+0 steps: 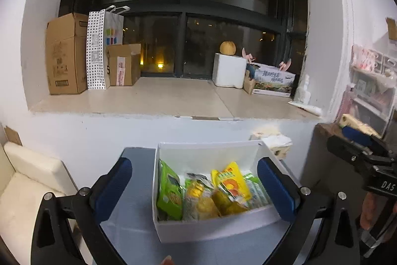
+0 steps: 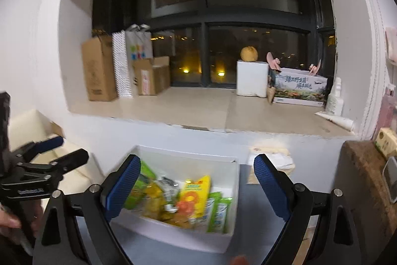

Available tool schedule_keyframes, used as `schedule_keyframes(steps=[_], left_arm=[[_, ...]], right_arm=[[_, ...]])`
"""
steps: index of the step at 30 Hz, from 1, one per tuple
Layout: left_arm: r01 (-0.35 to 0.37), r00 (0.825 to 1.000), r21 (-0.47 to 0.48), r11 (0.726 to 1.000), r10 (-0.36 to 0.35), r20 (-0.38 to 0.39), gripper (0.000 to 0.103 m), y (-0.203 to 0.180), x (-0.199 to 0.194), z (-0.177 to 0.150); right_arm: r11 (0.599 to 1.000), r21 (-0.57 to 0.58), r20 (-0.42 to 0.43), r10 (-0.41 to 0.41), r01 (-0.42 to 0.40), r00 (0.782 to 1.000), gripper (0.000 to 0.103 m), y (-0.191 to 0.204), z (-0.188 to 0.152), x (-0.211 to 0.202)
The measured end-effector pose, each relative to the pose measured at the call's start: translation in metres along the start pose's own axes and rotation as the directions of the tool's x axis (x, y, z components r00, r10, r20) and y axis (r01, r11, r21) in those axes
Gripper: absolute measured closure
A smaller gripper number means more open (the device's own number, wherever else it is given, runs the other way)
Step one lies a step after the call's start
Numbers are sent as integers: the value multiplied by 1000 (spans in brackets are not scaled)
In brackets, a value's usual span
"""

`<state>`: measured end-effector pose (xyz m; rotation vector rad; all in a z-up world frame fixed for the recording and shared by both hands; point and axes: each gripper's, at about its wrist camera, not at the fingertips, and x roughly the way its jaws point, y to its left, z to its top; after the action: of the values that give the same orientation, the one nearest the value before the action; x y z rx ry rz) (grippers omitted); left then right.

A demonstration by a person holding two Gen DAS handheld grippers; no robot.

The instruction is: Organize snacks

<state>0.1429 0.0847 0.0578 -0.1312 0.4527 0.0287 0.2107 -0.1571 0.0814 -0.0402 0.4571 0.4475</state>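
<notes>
A white open box (image 1: 211,227) sits on a grey table (image 1: 131,235) and holds several snack packets: a green bag (image 1: 170,193) at the left, a yellow packet (image 1: 233,180) in the middle, green-and-white sachets (image 1: 255,190) at the right. My left gripper (image 1: 196,190) is open and empty, its blue pads (image 1: 114,188) spread on either side of the box. The same box (image 2: 178,235) with the yellow packet (image 2: 193,195) shows in the right wrist view. My right gripper (image 2: 196,190) is open and empty above it. Each view shows the other gripper at its edge (image 1: 359,153) (image 2: 44,165).
A deep window ledge (image 1: 161,101) behind the table carries cardboard boxes (image 1: 64,54), a dotted paper bag (image 1: 99,49), a white foam box (image 1: 229,71) with a round fruit (image 1: 227,48) on it and a printed carton (image 1: 273,81). A cream sofa (image 1: 22,190) stands left, a wooden surface (image 2: 367,178) right.
</notes>
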Motion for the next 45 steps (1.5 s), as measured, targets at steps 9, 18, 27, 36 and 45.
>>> schedule_keyframes(steps=[9, 18, 27, 36, 45], left_arm=[[15, 999, -2, 1000, -16, -39, 0, -13, -57, -25], [21, 987, -4, 1000, -21, -158, 0, -19, -65, -68], [14, 984, 22, 1000, -10, -181, 0, -24, -60, -76], [28, 982, 31, 999, -22, -186, 0, -27, -61, -75], [29, 983, 28, 999, -24, -182, 0, -27, -62, -74]], right_arm=[[998, 54, -105, 45, -40, 993, 4, 6, -46, -36], [993, 104, -162, 71, -55, 984, 0, 11, -89, -52], [993, 67, -175, 104, -94, 979, 0, 29, -92, -50], [991, 89, -171, 111, -97, 979, 0, 25, -93, -49], [991, 90, -171, 112, -98, 979, 0, 25, -93, -49]])
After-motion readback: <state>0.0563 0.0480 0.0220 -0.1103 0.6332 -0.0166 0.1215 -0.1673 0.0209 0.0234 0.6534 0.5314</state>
